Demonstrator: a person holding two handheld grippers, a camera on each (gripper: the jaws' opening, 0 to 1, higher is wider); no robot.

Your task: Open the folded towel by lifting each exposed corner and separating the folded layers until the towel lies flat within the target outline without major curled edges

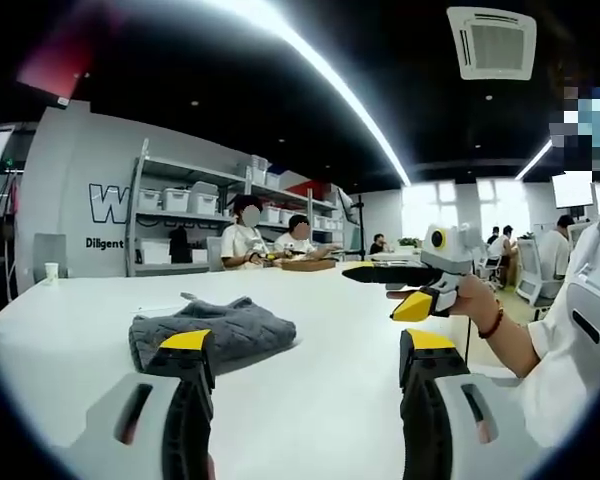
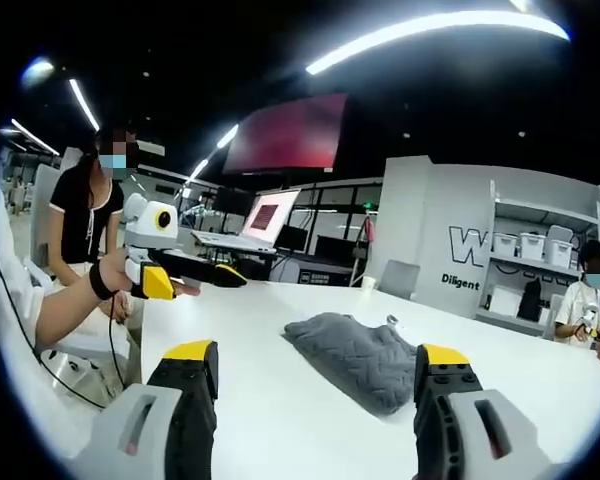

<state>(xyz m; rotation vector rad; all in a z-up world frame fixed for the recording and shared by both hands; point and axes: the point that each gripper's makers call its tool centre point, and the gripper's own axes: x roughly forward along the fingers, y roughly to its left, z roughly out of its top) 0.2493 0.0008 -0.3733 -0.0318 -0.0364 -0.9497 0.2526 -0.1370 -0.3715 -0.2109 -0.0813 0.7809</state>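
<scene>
**Towel not yet touched: a blind or too-deep pinch is the main hazard**

The white table [image 1: 310, 390] carries everything, and it looks smooth; in my judgement a sideways tug on the cloth would slide the whole bundle instead of peeling a layer. No target outline can be made out on it, so final placement cannot be checked from here.

The grey towel [image 1: 215, 330] lies folded and lumpy on the table, at about 10 o'clock from the left gripper [image 1: 308, 352] in the left gripper view, and near 2 o'clock of centre in the right gripper view [image 2: 365, 355]. Its corners are hard to pick out among the folds, so a pinch could take two layers together and drag the fold along rather than open it.

The left gripper has its jaws spread wide, holding nothing, with the towel just beyond its left jaw. The right gripper [image 2: 318, 360] is likewise spread and empty. Each is off the cloth; closing from here would likely catch the thick middle rather than a corner.
</scene>
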